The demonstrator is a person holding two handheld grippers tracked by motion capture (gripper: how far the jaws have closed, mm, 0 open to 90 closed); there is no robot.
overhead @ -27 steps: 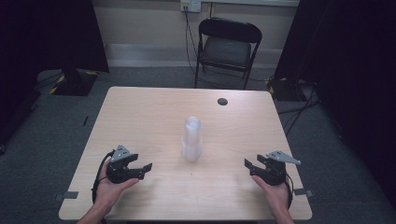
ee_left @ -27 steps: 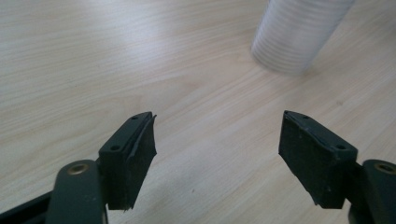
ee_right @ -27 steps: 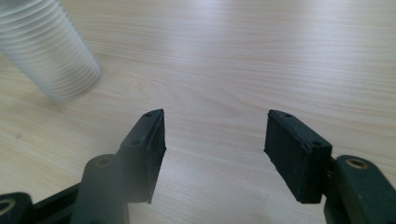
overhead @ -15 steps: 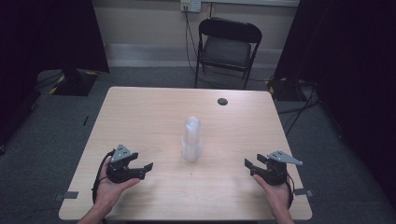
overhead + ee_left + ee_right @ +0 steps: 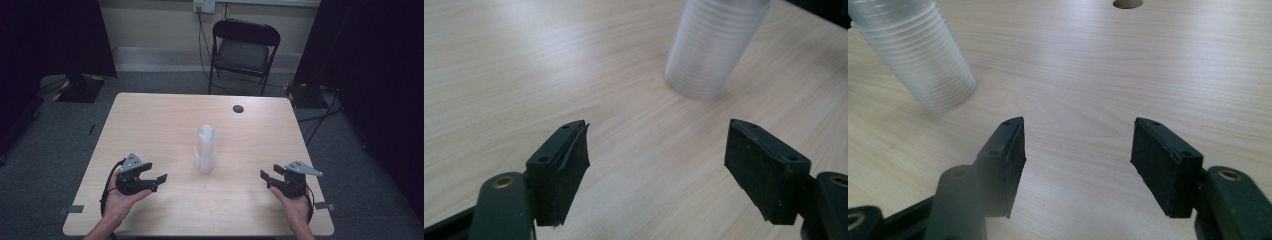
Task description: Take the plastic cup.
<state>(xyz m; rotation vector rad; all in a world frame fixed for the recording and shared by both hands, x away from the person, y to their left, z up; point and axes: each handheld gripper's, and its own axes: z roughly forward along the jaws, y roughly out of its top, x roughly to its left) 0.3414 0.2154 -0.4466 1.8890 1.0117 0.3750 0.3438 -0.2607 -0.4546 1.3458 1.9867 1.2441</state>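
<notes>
Cups (image 5: pixel 205 149) stacked upright at tabletop (image 5: pixel 150 125) centre; left hand-held gripper (image 5: pixel 161 178) and right hand-held gripper (image 5: pixel 264 176) flank them lower-frame, jaws apart, empty, poised for reaching.

The high view looks forward and down from above the near edge of the counter (image 5: pixel 150 120). Each gripper view sits low and close over the counter, and both share the cup stack (image 5: pixel 716 45) at its middle.

Left gripper (image 5: pixel 159 178): black body, grey three-cornered top plate, black cable looping behind. Right gripper (image 5: pixel 265 176): same black build, grey plate, cable. Jaws carry flat black rubber pads (image 5: pixel 569 167) with small screw holes; brass-coloured bushings at the arms. Forearms bare, no sleeves.
</notes>
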